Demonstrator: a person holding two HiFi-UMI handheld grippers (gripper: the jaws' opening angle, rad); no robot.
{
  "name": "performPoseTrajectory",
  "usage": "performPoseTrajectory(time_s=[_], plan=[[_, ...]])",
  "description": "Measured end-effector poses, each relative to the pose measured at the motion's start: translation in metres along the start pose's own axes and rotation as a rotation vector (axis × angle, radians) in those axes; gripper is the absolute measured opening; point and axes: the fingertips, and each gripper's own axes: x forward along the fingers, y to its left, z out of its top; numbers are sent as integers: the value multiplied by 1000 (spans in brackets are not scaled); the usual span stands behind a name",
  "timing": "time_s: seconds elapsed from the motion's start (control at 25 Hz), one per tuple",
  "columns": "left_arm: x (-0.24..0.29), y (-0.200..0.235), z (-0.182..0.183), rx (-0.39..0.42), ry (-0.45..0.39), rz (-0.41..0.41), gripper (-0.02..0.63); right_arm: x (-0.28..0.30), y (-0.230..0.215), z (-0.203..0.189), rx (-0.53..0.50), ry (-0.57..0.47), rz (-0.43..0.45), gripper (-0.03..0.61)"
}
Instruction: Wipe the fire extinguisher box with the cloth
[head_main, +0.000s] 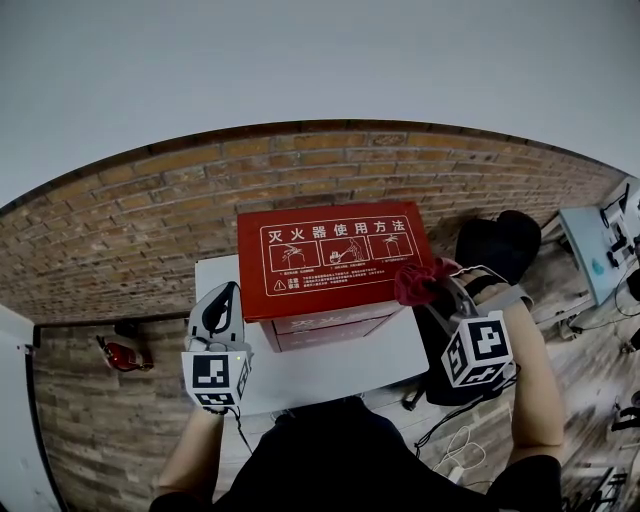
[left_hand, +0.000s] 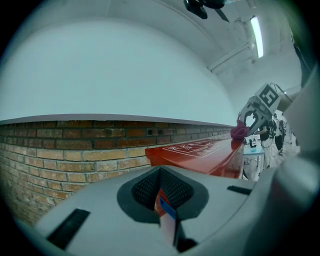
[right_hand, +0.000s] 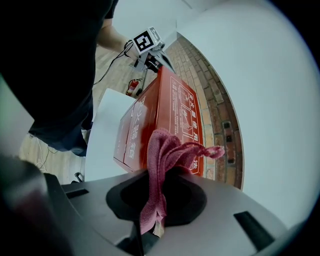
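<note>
The right tool (head_main: 436, 288) is clamped on the dark red cloth (head_main: 415, 283), and the bunched end sits at the right front corner of the red fire extinguisher box (head_main: 335, 255), apparently touching the lid's edge. The left tool (head_main: 224, 300) has its jaws together with nothing I can make out held in them. It's parked just beside the box's left front corner, though I can't tell whether it touches. The box stands on the white table (head_main: 330, 375), its back to the brick wall (head_main: 150, 205).

So the wiping looks under way at that right corner. No picture shows which parts are already clean, so I'd treat the lid's printed face, the front and the sides as left to do.
</note>
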Motion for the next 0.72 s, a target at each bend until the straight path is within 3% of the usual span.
performPoseTrajectory(time_s=[0.28,0.72], plan=[[0,-1,0,0,1,-4,15,-1,3,9,-29,20,-20,69],[-1,-1,1,-14,-6,-9,15,-1,6,58,-107,4,-51,69]])
